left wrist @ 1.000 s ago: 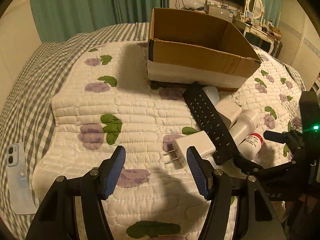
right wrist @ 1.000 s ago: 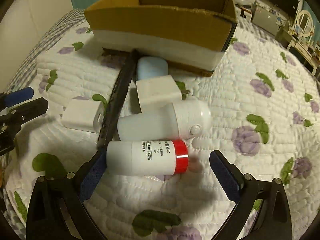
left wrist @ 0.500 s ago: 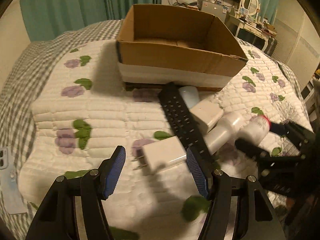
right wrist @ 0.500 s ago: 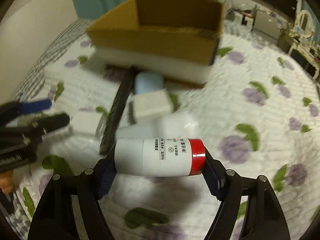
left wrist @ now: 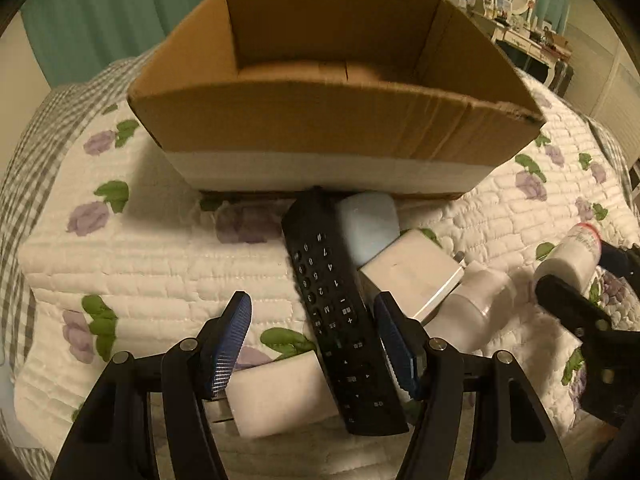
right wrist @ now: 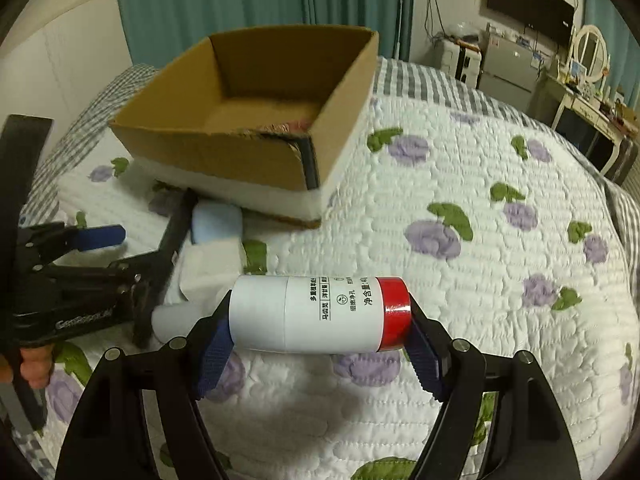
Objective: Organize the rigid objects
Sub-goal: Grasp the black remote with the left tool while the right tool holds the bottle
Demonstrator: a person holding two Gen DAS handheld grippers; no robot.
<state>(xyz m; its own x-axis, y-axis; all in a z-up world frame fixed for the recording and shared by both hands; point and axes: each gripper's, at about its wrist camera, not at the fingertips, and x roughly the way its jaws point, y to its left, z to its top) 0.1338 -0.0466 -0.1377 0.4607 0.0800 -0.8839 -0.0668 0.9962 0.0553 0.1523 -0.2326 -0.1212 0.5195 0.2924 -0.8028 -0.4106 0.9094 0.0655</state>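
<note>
My right gripper (right wrist: 318,344) is shut on a white bottle with a red cap (right wrist: 320,312) and holds it sideways above the quilt; the bottle also shows at the right of the left wrist view (left wrist: 570,260). My left gripper (left wrist: 312,332) is open, its fingers on either side of a black remote (left wrist: 340,320) and a white charger (left wrist: 280,396). The open cardboard box (left wrist: 332,128) stands behind them and also shows in the right wrist view (right wrist: 256,120). A pale blue case (left wrist: 368,224), a second white charger (left wrist: 412,276) and a white cylinder (left wrist: 472,308) lie beside the remote.
The flowered white quilt (right wrist: 460,200) covers a bed with a grey checked sheet (left wrist: 24,168). Teal curtains (right wrist: 240,8) hang behind. A TV (right wrist: 528,8) and furniture stand at the back right.
My right gripper closed on the red-capped bottle and lifted it off the quilt, swinging right. My left gripper moved forward over the white charger and remote, closer to the box.
</note>
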